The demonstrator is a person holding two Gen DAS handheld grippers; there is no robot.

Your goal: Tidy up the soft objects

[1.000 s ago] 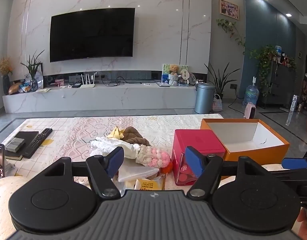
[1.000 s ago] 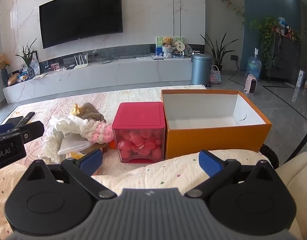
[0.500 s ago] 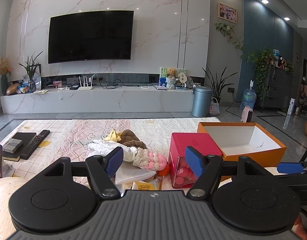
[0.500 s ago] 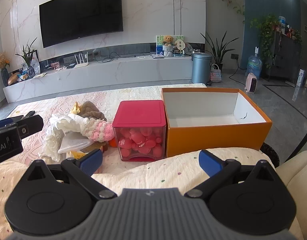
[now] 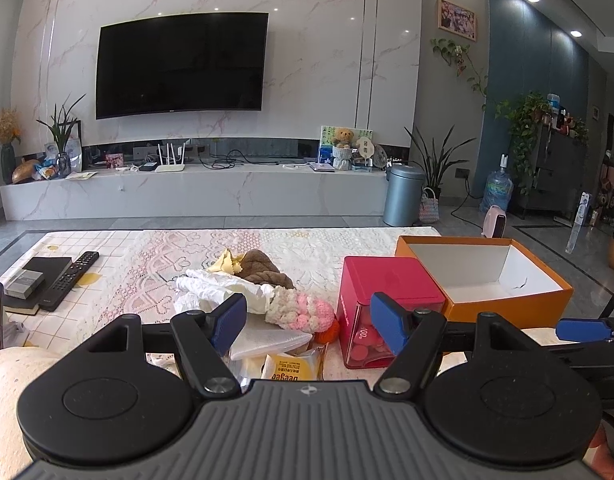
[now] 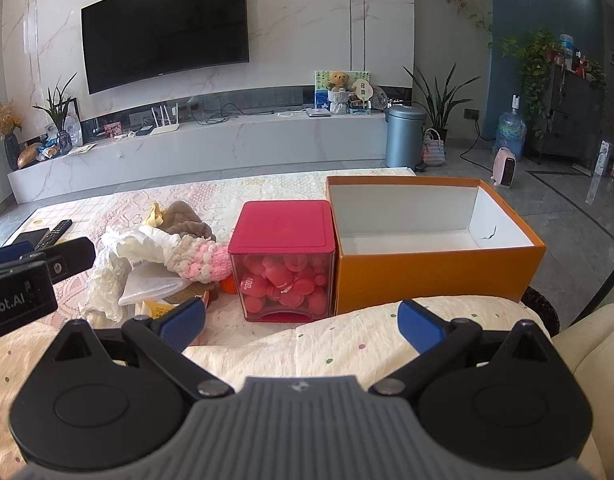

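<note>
Orange box (image 6: 435,276) sits empty right of the soft pile (image 5: 267,300); left gripper (image 5: 307,322) is nearer the pile, both grippers' fingers spread, holding nothing.

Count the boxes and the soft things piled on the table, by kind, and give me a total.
Boxes: 2, the orange box and the red box.
Soft things in the pile: 3 that show, the white cloth, the brown plush and the pink knit; others may be hidden underneath.
Total: 5.
</note>
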